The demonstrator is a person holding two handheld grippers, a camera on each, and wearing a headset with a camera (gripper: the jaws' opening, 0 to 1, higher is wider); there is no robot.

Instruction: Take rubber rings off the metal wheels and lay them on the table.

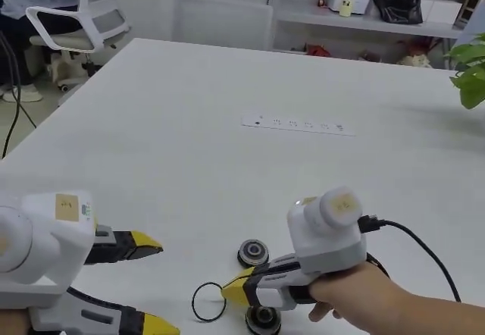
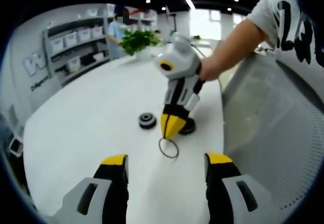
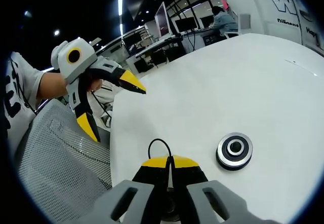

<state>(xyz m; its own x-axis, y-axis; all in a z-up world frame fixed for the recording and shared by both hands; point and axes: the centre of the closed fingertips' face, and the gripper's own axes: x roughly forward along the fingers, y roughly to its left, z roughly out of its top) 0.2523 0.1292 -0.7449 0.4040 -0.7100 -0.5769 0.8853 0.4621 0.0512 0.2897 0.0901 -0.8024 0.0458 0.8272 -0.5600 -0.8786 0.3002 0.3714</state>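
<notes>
A thin black rubber ring (image 1: 208,302) hangs as a loop from the tips of my right gripper (image 1: 229,292), whose yellow jaws are shut on its edge, low over the white table (image 1: 227,161). One metal wheel (image 1: 253,252) stands just beyond the right gripper, and a second wheel (image 1: 263,318) sits partly under it. In the right gripper view the ring (image 3: 159,148) sticks out past the shut gripper (image 3: 171,160), with a wheel (image 3: 234,150) to the right. My left gripper (image 1: 151,283) is open and holds nothing, left of the ring. Ahead of the left gripper (image 2: 167,159) lie the ring (image 2: 168,147) and a wheel (image 2: 147,120).
A white power strip (image 1: 298,125) lies mid-table. A black cable (image 1: 417,244) trails from the right gripper. An office chair (image 1: 76,24) stands far left, a green plant (image 1: 470,70) at the right edge, shelves behind. A mesh chair back (image 3: 55,163) is close by.
</notes>
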